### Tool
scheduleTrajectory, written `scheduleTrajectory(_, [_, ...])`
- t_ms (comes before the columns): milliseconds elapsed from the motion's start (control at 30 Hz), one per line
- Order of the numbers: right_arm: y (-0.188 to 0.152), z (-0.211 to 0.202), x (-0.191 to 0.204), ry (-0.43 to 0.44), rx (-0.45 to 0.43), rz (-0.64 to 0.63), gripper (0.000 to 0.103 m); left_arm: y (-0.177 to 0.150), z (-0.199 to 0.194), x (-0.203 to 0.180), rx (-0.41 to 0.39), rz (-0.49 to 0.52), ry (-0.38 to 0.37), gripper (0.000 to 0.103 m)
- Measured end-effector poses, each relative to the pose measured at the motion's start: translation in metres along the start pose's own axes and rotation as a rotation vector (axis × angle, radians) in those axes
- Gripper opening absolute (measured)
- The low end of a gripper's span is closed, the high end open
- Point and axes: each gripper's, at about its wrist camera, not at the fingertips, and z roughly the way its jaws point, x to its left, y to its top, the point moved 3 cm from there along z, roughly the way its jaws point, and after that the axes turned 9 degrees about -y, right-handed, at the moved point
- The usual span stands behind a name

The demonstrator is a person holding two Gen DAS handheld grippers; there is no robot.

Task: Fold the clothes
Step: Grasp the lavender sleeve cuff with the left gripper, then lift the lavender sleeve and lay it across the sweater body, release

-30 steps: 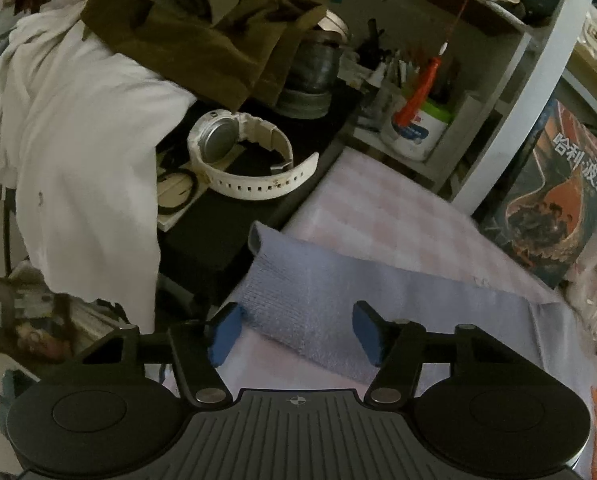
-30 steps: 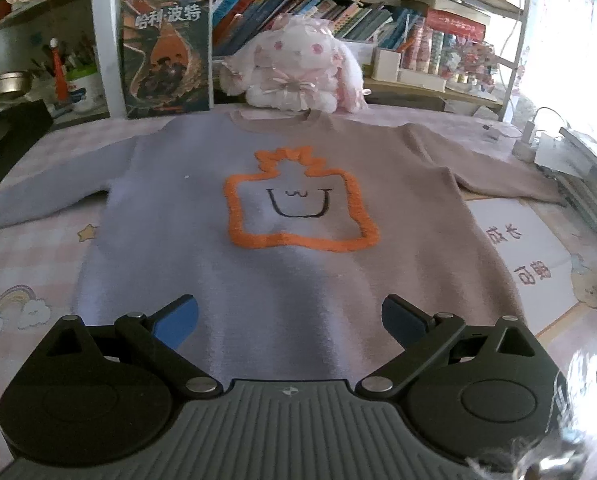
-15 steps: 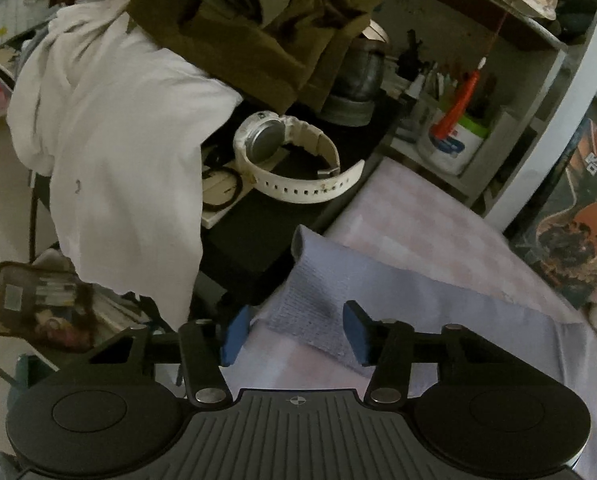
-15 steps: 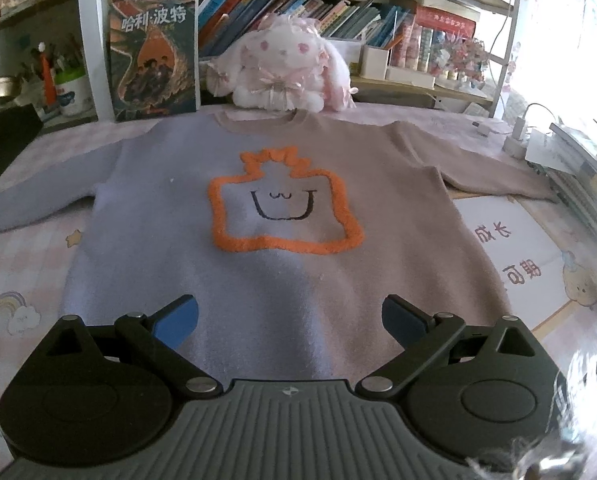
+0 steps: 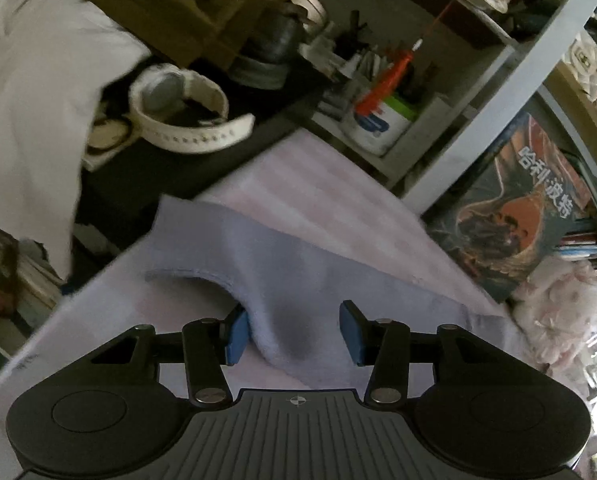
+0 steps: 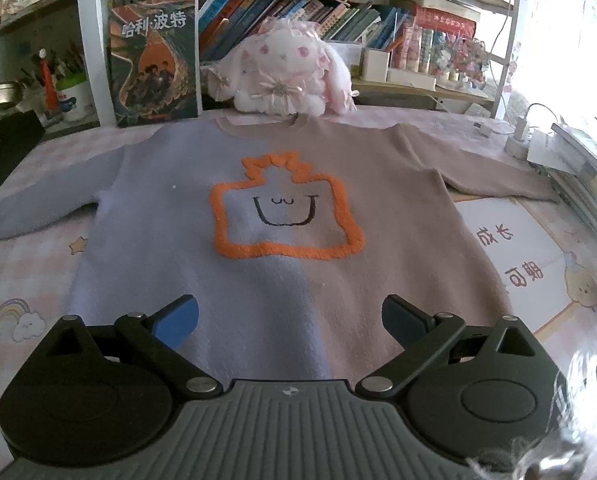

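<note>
At nine o'clock on the desk [image 6: 26, 280], the left gripper [image 5: 294, 334] has been closing around the sweater [image 6: 282, 216] sleeve, not yet pinching; right gripper [image 6: 290, 320] fingers spread, idle over the hem

We see the sweater [image 6: 282, 216] spread flat on the table [image 6: 22, 280], sleeves out to both sides. Behind its collar sits a plush rabbit [image 6: 286, 76], a book [image 6: 154, 64] left of that, bookshelves [image 6: 338, 12] behind.
</note>
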Motion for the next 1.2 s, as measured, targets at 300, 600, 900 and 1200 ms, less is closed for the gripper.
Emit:
scheduleTrajectory(300, [-0.002, -0.004, -0.011, -0.019, -0.009, 0.021, 0.099, 0.019, 0.001, 0.024, -0.080, -0.149, 0.068, 0.029])
scheduleTrajectory(600, [-0.005, -0.002, -0.030, -0.028, -0.010, 0.018, 0.099, 0.022, -0.003, 0.027, -0.093, -0.159, 0.083, 0.003])
scheduleTrajectory(900, [-0.001, 0.022, -0.071, 0.020, -0.004, 0.003, 0.099, 0.017, -0.027, -0.055, -0.197, 0.033, 0.009, 0.003])
scheduleTrajectory(1200, [0.008, 0.063, -0.125, 0.135, 0.017, -0.071, 0.099, -0.027, -0.021, -0.216, -0.205, 0.306, -0.096, 0.003])
